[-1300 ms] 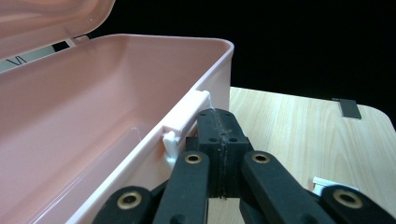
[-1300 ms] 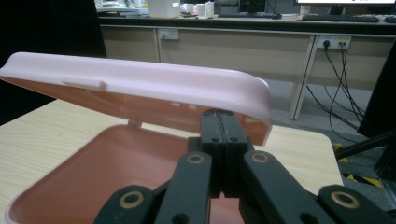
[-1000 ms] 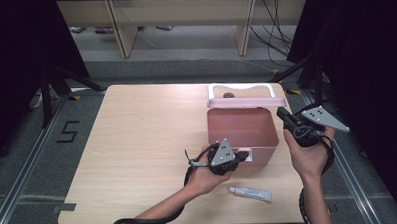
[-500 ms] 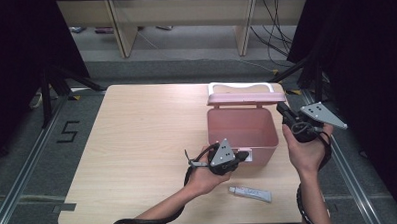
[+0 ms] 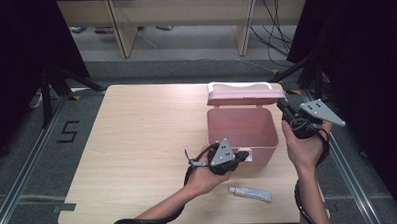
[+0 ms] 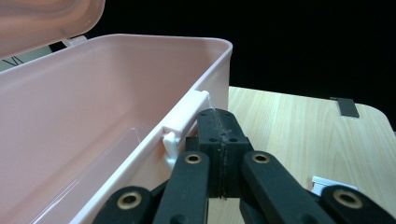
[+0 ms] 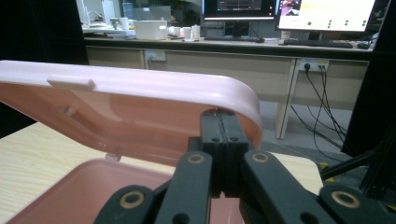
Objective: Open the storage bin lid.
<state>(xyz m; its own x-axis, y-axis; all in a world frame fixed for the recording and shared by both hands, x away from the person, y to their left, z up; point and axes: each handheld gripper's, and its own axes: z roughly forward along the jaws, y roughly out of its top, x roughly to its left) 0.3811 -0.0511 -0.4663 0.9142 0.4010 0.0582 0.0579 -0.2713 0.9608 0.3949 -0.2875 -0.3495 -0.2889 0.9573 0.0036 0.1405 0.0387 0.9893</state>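
A pink plastic box [image 5: 242,133] stands on the wooden table [image 5: 137,144], its lid [image 5: 246,96] hinged at the back and tilted forward over the opening. My left gripper [image 5: 245,154] is shut with nothing in it, its tips [image 6: 218,116] against the box's front wall beside the white latch [image 6: 187,116]. My right gripper [image 5: 282,106] is also shut and holds nothing. Its tips [image 7: 223,116] sit at the rounded right corner of the lid [image 7: 140,93], just under its rim. The inside of the box [image 6: 84,135] looks empty.
A small white tube [image 5: 250,193] lies on the table near the front edge, between the two forearms. A dark frame and rails flank the table [image 5: 338,152] on the right. Shelves and cables stand beyond the far edge.
The lid has swung forward from leaning back to hanging over the box. My right gripper shifted slightly with its corner. The left gripper kept still.
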